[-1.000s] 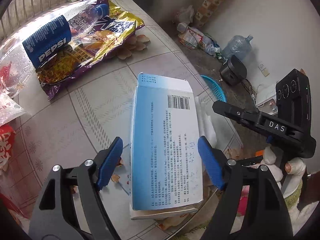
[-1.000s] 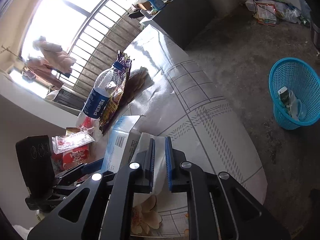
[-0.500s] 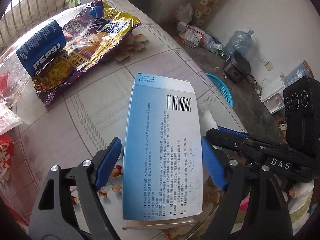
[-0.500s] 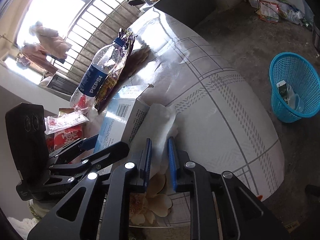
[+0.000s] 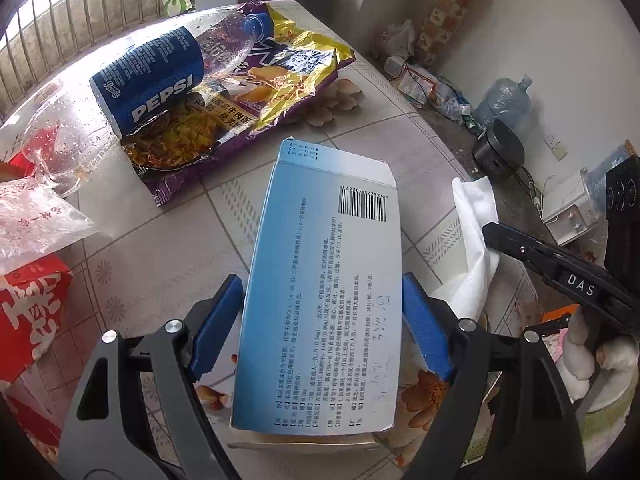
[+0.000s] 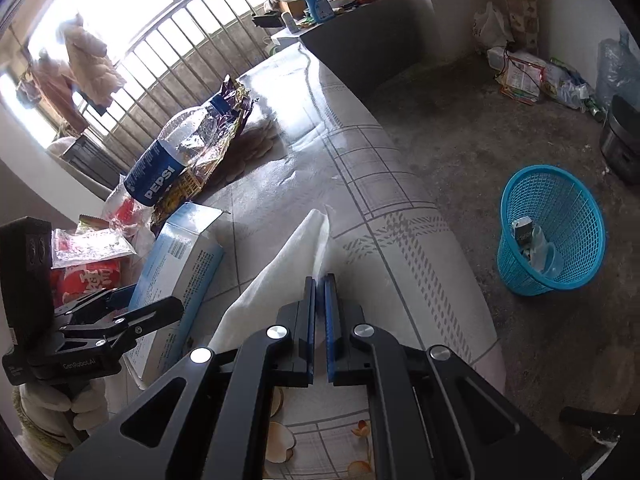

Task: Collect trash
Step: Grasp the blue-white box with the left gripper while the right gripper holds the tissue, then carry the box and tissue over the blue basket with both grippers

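Landmark: blue-white carton (image 5: 324,292), lying flat on tiled tablecloth (image 5: 168,256), barcode face up, near table's front edge.
L gripper (image 5: 320,328): tongs spread wide, blue pads either side of carton's near half; left pad w/ a slim gap, right pad at the carton's edge, contact can't be confirmed. Seen from R cam too (image 6: 120,320), lower finger running along carton's side.
R gripper (image 6: 320,312): tongs pressed together, pinching white tissue (image 6: 280,264) between blue pads. In L cam it sits just right of carton (image 5: 560,268), gloved hand (image 5: 592,344) on its handle.
Tissue: right of carton, lifted off the cloth, free corner sticking up beyond the pads; also in L cam (image 5: 476,232).
Pepsi bottle (image 5: 160,80): beyond carton, far-left, lying on its side atop purple-yellow snack bag (image 5: 256,92).
Snack bag: beyond carton, crumpled, foil open.
Clear plastic wrap (image 5: 36,224): left of carton, well apart.
Red box (image 5: 28,308): left of carton, at table's edge.
Blue mesh bin (image 6: 552,232): on floor, well right of carton past table edge; a few bits of trash inside.
Water jug (image 5: 504,100): on floor by the wall, far right beyond carton.
Window bars (image 6: 168,60): behind table, far side from carton.
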Motion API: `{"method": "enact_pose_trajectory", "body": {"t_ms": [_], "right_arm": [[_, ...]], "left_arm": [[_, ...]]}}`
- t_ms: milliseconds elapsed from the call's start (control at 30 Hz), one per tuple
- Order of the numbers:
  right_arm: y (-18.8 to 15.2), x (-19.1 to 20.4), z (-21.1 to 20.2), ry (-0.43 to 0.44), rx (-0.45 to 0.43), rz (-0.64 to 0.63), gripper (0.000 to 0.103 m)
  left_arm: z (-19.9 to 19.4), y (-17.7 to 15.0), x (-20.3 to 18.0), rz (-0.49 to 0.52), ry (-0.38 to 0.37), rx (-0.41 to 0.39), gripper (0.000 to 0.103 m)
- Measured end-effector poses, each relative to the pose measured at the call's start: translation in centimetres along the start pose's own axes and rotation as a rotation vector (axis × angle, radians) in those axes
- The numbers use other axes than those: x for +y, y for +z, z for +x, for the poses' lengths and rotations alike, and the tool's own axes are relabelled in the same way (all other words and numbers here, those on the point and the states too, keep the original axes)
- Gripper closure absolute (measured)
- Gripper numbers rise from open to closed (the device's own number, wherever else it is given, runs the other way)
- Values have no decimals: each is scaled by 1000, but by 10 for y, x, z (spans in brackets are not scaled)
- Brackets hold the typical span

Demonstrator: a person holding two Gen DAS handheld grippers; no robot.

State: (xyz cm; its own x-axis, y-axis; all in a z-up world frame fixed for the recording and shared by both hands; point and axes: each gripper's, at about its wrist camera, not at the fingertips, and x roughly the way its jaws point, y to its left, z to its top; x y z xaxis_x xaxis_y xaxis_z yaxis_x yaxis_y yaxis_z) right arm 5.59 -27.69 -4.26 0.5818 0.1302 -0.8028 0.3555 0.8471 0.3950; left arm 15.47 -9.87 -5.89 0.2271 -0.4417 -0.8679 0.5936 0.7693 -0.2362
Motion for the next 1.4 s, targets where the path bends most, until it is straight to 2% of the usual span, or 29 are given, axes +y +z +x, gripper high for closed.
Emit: {"method": "enact_pose_trajectory", "body": {"t_ms": [100,133,167,233,367,567,733,800,867,967,1100,1133,1233,1300,1400], "right_arm": [[13,3,-3,17,-50,-32,96],[17,5,-3,8,-60,-41,91],[20,5,-4,-1,-68,-41,77],[25,5,-8,-1,-100,-23,64],[21,10,-16,26,-108,-14,64],[3,25,-8,131,2,-28,64],[-4,38,9,96,69,-66,64],[-7,38,13,60,82,-72,74],[-9,34,11,49,82,-67,91],[-10,25,1,93,71,-40,97],[-9,12,-20,237,40,5,97],[-11,7,-22,237,50,13,97],[-16,-3,-18,83,108,-10,96],[-19,-6,-17,47,135,-20,93],[-19,-3,-24,33,108,-42,69]], "left_arm": [[-1,-2,-2,0,2,1,28],[-1,-2,-3,0,0,2,28],[0,-2,-4,-1,-3,3,28],[0,-4,-5,-6,-10,4,28],[-3,-7,-5,-17,-20,4,28],[-6,-11,-4,-32,-49,15,28],[-9,-19,-8,-45,-103,36,28],[-11,-22,-11,-46,-117,38,28],[-13,-24,-13,-43,-121,35,28],[-16,-24,-15,-32,-112,27,28],[-18,-21,-17,-21,-101,11,28],[-18,-19,-17,-22,-99,7,28],[-17,-16,-17,-21,-86,2,28],[-15,-14,-18,-18,-76,3,28],[-10,-12,-22,-10,-54,4,28]]}}
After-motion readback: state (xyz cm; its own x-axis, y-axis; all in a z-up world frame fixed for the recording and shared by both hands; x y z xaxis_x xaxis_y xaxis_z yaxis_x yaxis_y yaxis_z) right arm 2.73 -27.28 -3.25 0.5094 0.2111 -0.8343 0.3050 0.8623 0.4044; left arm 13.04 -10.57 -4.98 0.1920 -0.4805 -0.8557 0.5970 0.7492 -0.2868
